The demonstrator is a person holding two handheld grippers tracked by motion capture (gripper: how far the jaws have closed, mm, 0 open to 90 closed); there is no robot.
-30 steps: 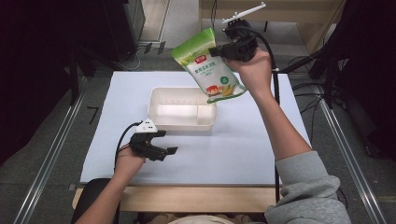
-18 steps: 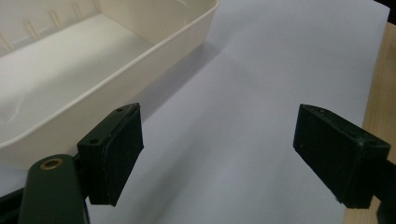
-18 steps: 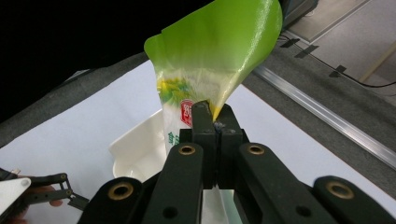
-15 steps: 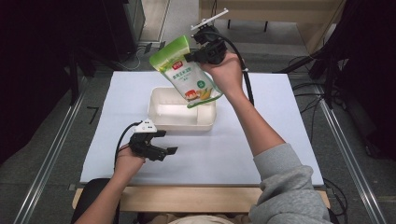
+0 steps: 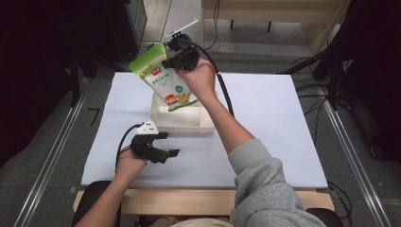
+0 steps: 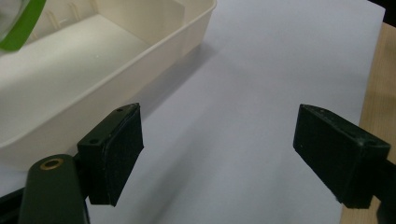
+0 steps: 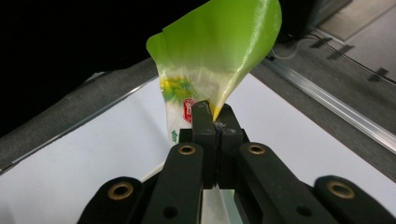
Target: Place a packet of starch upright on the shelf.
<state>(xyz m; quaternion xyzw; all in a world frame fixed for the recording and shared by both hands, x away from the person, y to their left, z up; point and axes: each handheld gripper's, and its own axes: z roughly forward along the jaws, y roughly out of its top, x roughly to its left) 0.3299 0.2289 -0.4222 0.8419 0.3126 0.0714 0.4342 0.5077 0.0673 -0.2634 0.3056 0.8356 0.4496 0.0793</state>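
Pouch first: the green and clear plastic food pouch with printed label (image 5: 165, 80) hangs from the right hand-held gripper (image 5: 182, 60), whose jaws are pressed together on the pouch's top edge (image 7: 215, 109). Its long axis runs tilted downward, lower corner dipping just over the far-left part of the shallow cream plastic tray (image 5: 205, 125) — so the tray lies directly below the pouch. Nothing else rests in the tray, as far as can be seen. Nearer than the tray, the left hand-held gripper (image 5: 165, 144) rests on the white worktop (image 5: 274, 118), jaws spread, holding nothing — the tray's near wall just beside it (image 6: 140, 60).
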